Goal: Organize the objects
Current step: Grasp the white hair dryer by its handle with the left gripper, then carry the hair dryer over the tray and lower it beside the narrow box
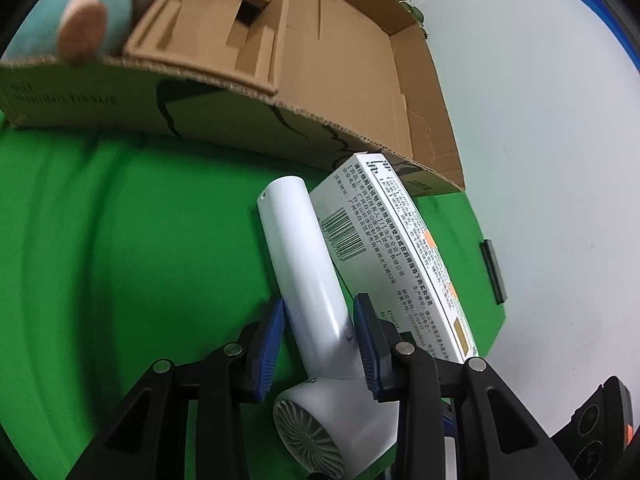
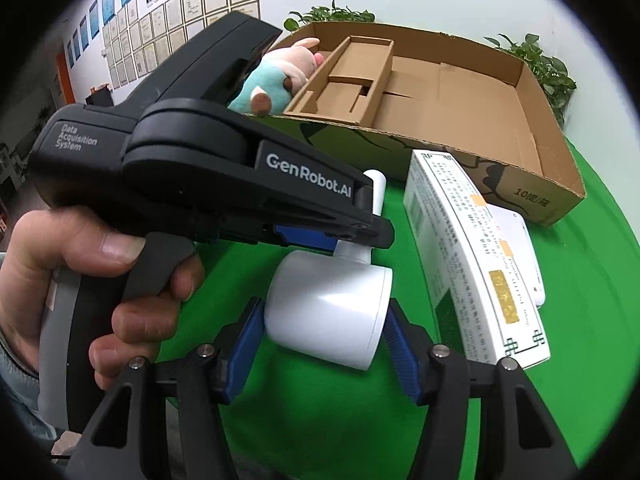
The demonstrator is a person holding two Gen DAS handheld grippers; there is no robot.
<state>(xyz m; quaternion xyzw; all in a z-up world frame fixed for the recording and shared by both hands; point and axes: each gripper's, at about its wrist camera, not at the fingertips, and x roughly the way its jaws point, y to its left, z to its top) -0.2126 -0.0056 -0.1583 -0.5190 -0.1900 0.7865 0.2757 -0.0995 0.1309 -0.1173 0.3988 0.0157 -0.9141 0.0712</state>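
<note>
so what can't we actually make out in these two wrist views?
- Left gripper grip on the hair dryer handle: contact not resolvable; in the right wrist view its body hides the handle.
- Right gripper pads flank the barrel; contact unclear.
- White item behind the medicine box: mostly hidden.
- Plush toy in the cardboard box: partly hidden by the left gripper; cut off in the left wrist view.

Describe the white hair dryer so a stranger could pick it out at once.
Start at the big open cardboard box at the back of the green cloth. Just in front of it lies the white hair dryer, beside a flat printed carton. Unlike that lettered carton, it is smooth, rounded and L-shaped, with the left gripper around its handle and the right gripper around its barrel.
</note>
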